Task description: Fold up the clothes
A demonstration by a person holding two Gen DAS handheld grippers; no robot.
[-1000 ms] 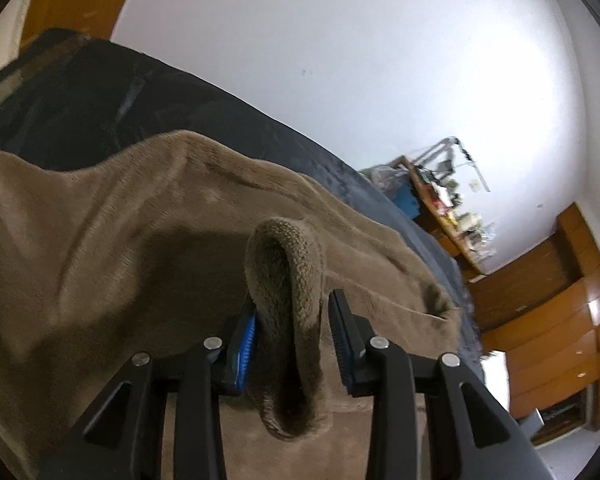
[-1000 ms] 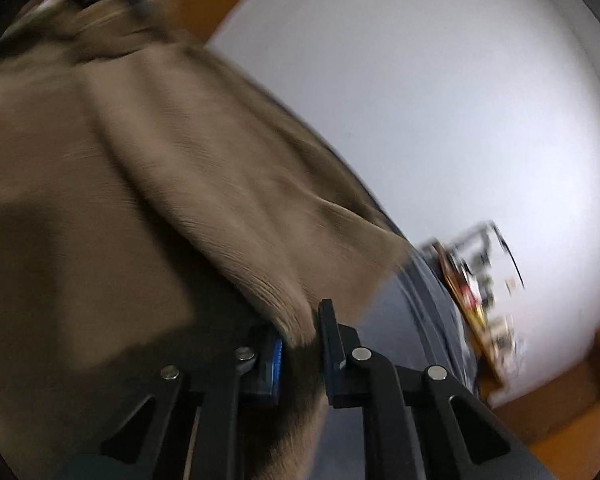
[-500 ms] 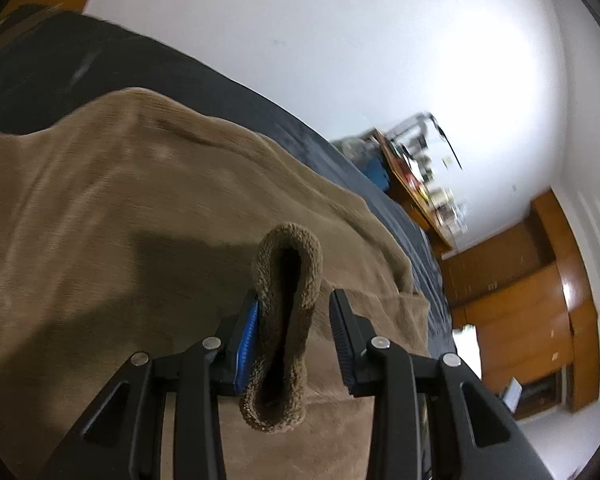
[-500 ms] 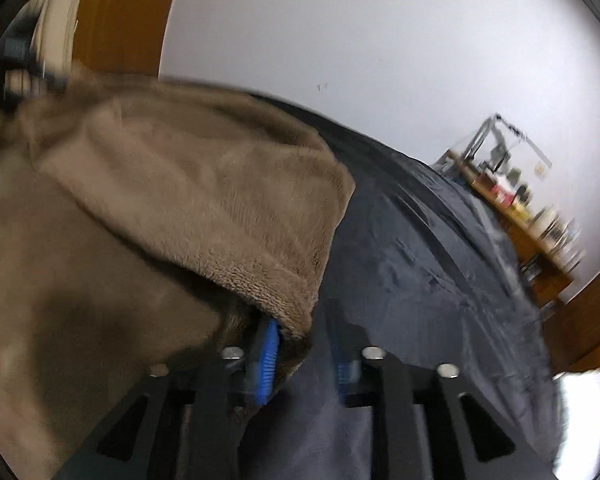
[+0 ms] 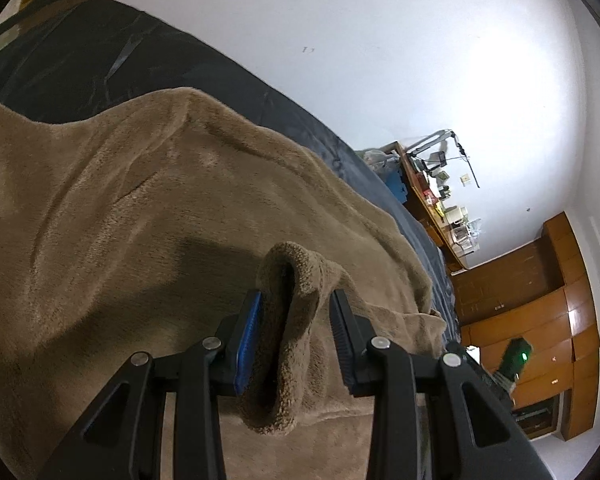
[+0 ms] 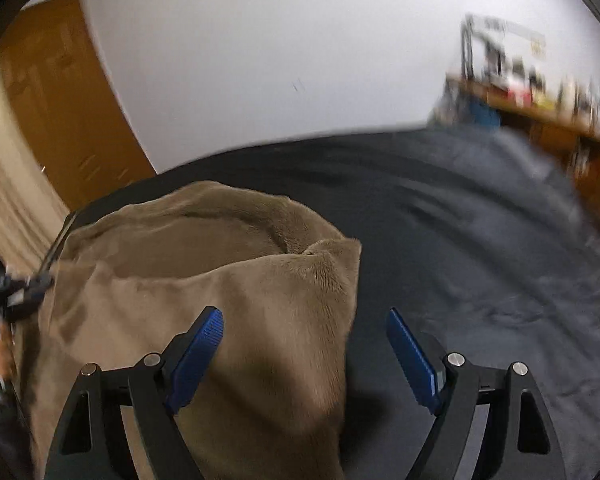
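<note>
A brown fleece garment (image 5: pixel 140 208) lies spread on a bed with a dark sheet (image 5: pixel 100 60). In the left wrist view my left gripper (image 5: pixel 296 336) is shut on a thick rolled cuff (image 5: pixel 288 312) of the garment, which stands up as a loop between the pads. In the right wrist view my right gripper (image 6: pixel 304 344) has its jaws wide and still opening. The garment (image 6: pixel 220 280) lies under and behind its left finger (image 6: pixel 196 352), and nothing is pinched. The left gripper (image 6: pixel 4 292) shows blurred at the far left edge.
Bare dark sheet (image 6: pixel 480 248) stretches to the right of the garment. A cluttered wooden desk (image 5: pixel 440 204) and wooden cupboards (image 5: pixel 540 308) stand beyond the bed. A wooden door (image 6: pixel 60 100) and a beige curtain (image 6: pixel 4 184) are at the left.
My right gripper has let go of the garment's edge, spread its jaws, rolled and swung toward the bare sheet. The left gripper keeps its hold on the cuff, hardly moved.
</note>
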